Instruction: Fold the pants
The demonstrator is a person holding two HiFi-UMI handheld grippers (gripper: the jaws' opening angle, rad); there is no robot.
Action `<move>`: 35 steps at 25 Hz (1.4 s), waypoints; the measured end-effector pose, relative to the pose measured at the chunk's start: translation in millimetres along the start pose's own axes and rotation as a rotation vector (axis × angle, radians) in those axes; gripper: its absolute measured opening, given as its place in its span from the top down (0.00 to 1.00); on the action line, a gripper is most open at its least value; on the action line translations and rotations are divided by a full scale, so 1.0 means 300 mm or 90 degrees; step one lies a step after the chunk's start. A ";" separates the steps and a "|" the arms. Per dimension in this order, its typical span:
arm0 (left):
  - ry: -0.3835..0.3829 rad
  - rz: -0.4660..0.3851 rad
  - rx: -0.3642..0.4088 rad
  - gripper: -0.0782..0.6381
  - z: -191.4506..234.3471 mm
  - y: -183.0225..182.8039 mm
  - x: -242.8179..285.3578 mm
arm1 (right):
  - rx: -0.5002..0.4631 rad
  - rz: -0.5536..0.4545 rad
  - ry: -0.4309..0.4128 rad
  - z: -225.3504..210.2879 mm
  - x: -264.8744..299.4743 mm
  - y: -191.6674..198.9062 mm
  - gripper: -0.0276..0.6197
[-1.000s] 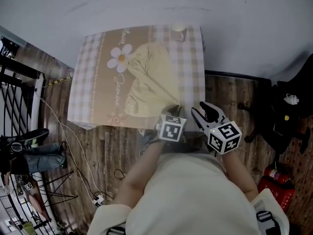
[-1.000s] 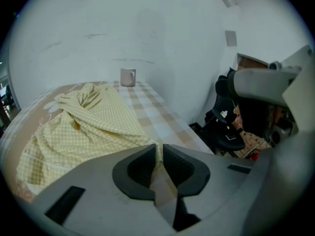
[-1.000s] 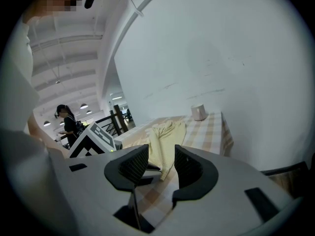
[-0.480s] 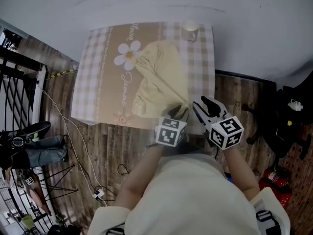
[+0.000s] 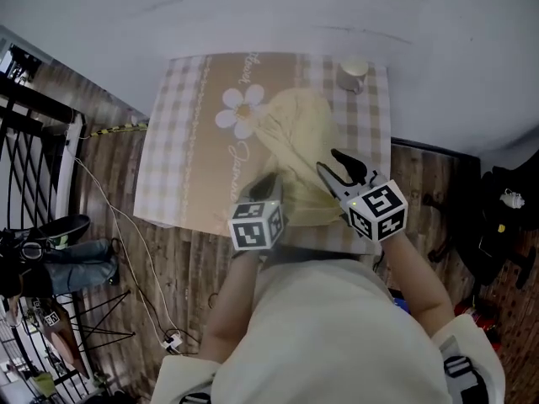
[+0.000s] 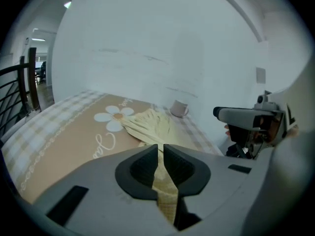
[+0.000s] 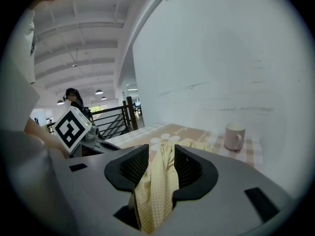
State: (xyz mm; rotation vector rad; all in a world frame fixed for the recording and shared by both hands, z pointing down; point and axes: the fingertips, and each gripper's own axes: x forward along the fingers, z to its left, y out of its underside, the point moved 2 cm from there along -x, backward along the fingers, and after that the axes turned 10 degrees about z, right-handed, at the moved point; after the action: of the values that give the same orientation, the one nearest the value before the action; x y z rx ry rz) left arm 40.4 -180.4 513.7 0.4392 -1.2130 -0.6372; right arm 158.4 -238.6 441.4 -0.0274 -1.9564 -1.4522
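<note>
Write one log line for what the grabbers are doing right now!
left gripper: fingers closing, pants cloth between | right gripper: gripping pants | rest of pants: on table

Pale yellow pants (image 5: 299, 141), rumpled, lengthwise on tablecloth (image 5: 181, 150), near end lifted

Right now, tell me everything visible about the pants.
The pants are pale yellow, made of thin soft cloth with a fine check weave. They lie bunched and creased on the beige checked tablecloth, just right of its daisy print. Their near end runs up into both grippers. The left gripper is closing its jaws on a thin fold, and the right gripper clamps a thicker bunch.
</note>
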 end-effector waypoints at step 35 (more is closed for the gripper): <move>-0.034 0.017 -0.114 0.85 0.519 -0.172 0.123 | -0.296 0.298 -0.030 0.106 0.816 0.072 0.82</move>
State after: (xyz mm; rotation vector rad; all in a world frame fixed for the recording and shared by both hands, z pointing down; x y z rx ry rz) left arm -111.3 -240.2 555.1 0.2576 -1.1985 -0.7317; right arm -35.5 -294.1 585.4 -0.6843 -1.4697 -1.5477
